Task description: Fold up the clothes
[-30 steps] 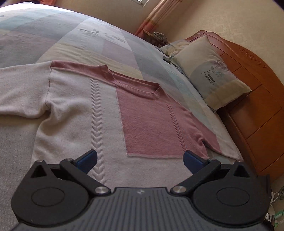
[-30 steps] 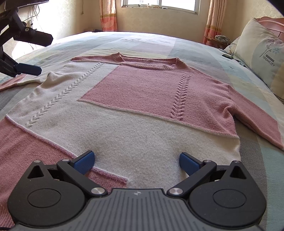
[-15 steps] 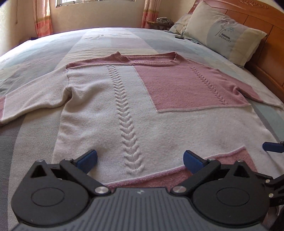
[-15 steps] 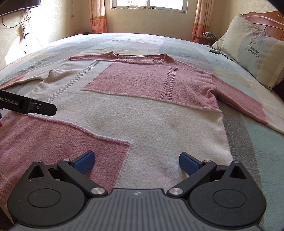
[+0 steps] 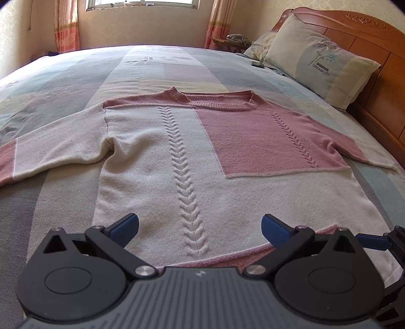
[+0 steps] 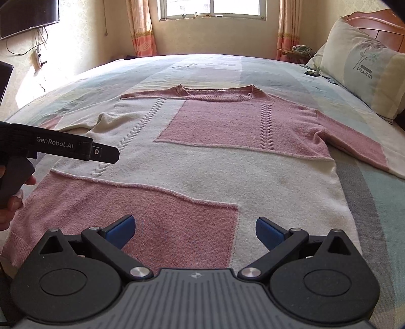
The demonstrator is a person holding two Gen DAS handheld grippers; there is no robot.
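Note:
A pink and cream knitted sweater [image 5: 192, 151] [image 6: 227, 157] lies flat, front up, on the bed, collar away from me and both sleeves spread sideways. My left gripper [image 5: 200, 227] hovers open over the cream lower left part of the hem, holding nothing. Over the pink panel at the hem, my right gripper [image 6: 193, 230] is open too, with nothing between its fingers. The left gripper's black body [image 6: 58, 146] shows at the left of the right wrist view, held by a hand [image 6: 15, 202]. A blue fingertip of the right gripper [image 5: 372, 241] peeks in at the left wrist view's right edge.
The bed has a pastel patchwork cover [image 5: 164, 65]. A pillow [image 5: 319, 58] leans on the wooden headboard [image 5: 379, 35] at the right. A small dark object [image 6: 311, 73] lies near the pillow. Window and curtains [image 6: 210, 10] are beyond the bed; a wall screen [image 6: 27, 15] hangs at left.
Both grippers have drawn back toward the sweater's hem and swung to face the collar squarely. The left gripper came down beside the right one. Both stayed open.

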